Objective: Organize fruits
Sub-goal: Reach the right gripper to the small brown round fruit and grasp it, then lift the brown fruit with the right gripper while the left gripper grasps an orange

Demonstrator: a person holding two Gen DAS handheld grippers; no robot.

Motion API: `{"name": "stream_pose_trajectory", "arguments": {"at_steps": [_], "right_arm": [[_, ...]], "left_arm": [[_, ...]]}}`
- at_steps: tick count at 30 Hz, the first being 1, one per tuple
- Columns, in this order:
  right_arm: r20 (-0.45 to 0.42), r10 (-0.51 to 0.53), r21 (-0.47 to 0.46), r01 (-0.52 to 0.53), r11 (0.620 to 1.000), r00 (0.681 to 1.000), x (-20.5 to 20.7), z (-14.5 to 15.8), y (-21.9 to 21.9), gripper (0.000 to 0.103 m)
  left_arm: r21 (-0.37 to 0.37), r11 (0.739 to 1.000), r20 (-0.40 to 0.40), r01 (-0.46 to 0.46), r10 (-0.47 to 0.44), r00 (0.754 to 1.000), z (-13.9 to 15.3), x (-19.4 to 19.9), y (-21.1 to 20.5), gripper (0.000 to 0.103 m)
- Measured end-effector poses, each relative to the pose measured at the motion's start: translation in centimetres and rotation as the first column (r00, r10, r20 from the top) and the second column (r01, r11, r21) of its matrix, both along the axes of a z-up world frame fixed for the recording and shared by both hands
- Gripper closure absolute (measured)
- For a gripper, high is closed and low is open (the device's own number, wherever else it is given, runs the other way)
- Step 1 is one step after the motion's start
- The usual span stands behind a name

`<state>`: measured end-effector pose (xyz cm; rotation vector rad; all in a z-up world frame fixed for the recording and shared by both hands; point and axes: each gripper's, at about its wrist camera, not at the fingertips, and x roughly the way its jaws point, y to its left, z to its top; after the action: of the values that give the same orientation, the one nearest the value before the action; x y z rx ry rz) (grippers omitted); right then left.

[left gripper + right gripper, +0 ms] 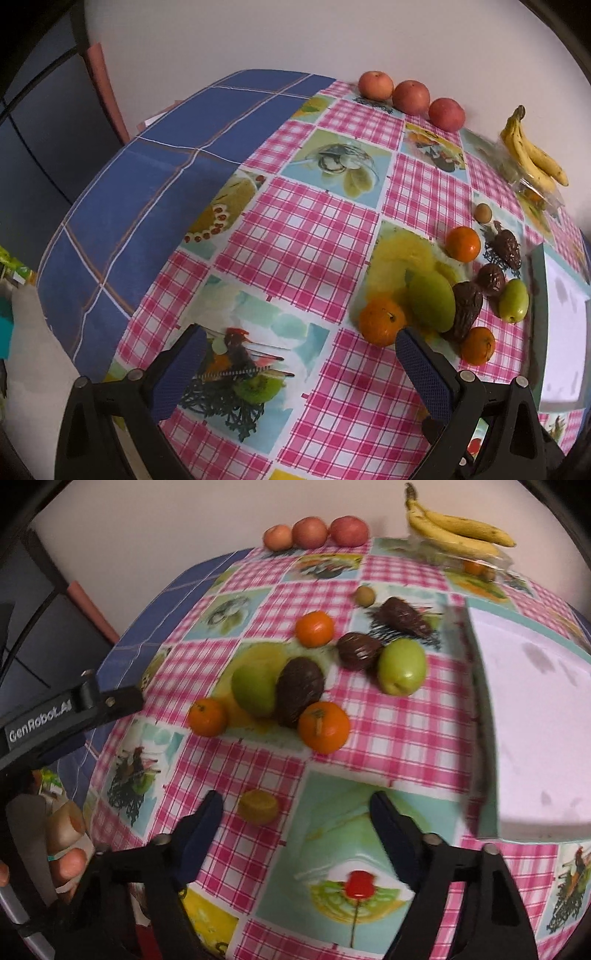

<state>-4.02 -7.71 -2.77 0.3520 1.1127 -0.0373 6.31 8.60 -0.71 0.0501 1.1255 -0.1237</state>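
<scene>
A loose cluster of fruit lies on the checked tablecloth (388,738): three oranges (324,726), a large green mango (255,686), a smaller green fruit (402,672), three brown scaly fruits (299,692) and a small tan fruit (365,595). The cluster also shows in the left wrist view, around the mango (430,301). Three apples (410,96) line the back wall. Bananas (454,531) lie on a clear bag at the back right. My left gripper (301,350) is open and empty, left of the cluster. My right gripper (297,808) is open and empty, in front of it.
A white tray with a teal rim (476,686) sits right of the fruit. A blue cloth (147,192) covers the table's left part. My left gripper's body (74,712) shows at the left of the right wrist view. A wall stands behind the table.
</scene>
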Motion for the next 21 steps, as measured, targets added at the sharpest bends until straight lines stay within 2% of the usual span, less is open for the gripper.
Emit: {"name": "stream_pose_trajectory", "arguments": {"at_steps": [3,8,11,16,21], "right_arm": [[-0.012,0.026,0.008,-0.026,1.000,1.000,0.4,-0.5,0.7,0.032],[-0.032,0.045,0.029,-0.044,0.999,0.998,1.0,-1.4,1.3,0.047],[-0.037,0.050,0.040,-0.048,0.998,0.998,1.3,-1.7,1.6,0.055],[-0.032,0.055,0.048,-0.054,0.997,0.998,1.6,-1.8,1.9,0.075],[-0.031,0.053,0.054,-0.052,0.997,0.998,1.4,-1.6,1.8,0.075]], "left_arm": [[-0.026,1.000,-0.019,0.011,-0.012,1.000,-0.3,0.3,0.0,0.000],[-0.012,1.000,-0.049,0.016,-0.016,0.999,-0.9,0.4,-0.1,0.000],[-0.042,0.999,-0.071,-0.011,0.008,0.997,-1.2,0.6,0.5,0.000],[-0.095,0.995,-0.103,-0.020,0.010,0.995,-1.6,0.8,0.6,0.000],[-0.115,0.993,-0.089,0.006,-0.016,0.996,-1.6,1.0,-0.3,0.002]]}}
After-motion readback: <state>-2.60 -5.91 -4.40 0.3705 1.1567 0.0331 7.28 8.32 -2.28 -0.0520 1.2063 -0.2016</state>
